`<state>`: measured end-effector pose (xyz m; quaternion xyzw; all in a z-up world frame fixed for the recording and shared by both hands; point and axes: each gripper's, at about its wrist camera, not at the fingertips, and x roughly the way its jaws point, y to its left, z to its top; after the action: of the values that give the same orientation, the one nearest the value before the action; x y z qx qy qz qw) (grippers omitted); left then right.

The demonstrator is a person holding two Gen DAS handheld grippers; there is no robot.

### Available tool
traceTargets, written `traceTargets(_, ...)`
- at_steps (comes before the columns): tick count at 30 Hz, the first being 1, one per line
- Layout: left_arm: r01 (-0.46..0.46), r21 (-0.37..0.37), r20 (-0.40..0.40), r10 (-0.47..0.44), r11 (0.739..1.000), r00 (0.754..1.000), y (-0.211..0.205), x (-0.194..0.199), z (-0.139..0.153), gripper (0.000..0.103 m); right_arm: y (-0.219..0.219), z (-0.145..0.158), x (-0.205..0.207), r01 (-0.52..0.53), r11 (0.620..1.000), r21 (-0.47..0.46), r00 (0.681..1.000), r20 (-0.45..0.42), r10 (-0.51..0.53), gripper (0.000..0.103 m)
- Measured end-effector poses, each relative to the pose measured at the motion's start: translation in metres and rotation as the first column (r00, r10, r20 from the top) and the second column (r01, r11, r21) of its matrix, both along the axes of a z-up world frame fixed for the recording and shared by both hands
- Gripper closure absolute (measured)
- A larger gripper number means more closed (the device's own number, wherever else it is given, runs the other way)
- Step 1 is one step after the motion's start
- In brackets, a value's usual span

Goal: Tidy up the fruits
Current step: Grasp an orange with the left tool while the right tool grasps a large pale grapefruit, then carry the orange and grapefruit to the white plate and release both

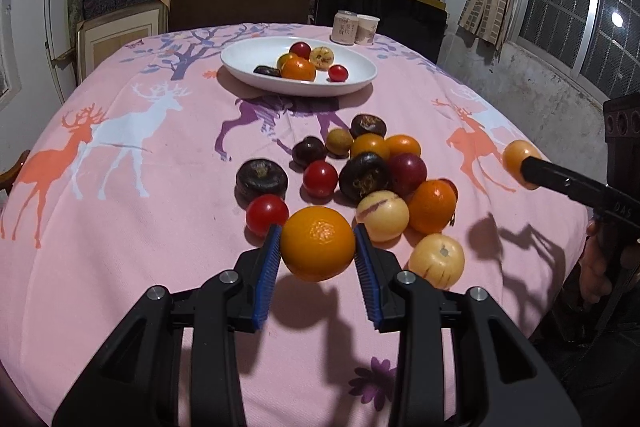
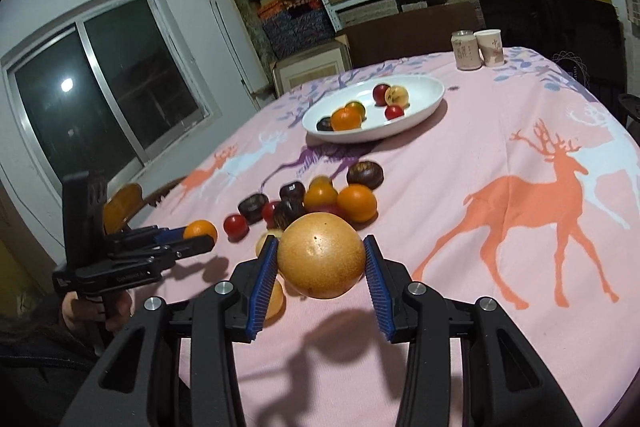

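Observation:
My left gripper [image 1: 317,247] is shut on an orange [image 1: 318,243] and holds it above the pink cloth; it also shows in the right wrist view [image 2: 199,233]. My right gripper [image 2: 320,261] is shut on a tan yellow fruit [image 2: 321,261], lifted off the table; it also shows at the right of the left wrist view [image 1: 519,163]. A pile of loose fruits [image 1: 366,173] lies on the cloth: oranges, red tomatoes, dark purple fruits, pale striped melons. A white oval plate [image 1: 360,79] farther back holds several fruits.
A can [image 1: 344,27] and a paper cup [image 1: 367,29] stand behind the plate. The table edge drops off at the right beside a grey wall. Shelves with boxes fill the back. A wooden chair back [image 2: 122,205] stands at the table's left edge.

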<state>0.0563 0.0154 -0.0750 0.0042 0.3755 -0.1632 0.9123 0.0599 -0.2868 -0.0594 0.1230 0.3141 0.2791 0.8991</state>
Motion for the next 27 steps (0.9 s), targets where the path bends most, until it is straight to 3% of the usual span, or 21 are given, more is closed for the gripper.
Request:
traceTargets(15,-0.009,0.019,0.081,0.008,1.0,0.997,-0.007,0.027,0.042,0.067,-0.005,0.042,0.028,0.047,0.998,0.029,0.997,0.067,-0.049,0.06)
traceTargets(27,-0.055,0.057,0.11,0.049,0.997,0.993,-0.004,0.134,0.093,0.067,-0.006,0.094,0.102,0.168,0.985,-0.049,0.972,0.173,-0.157,0.06)
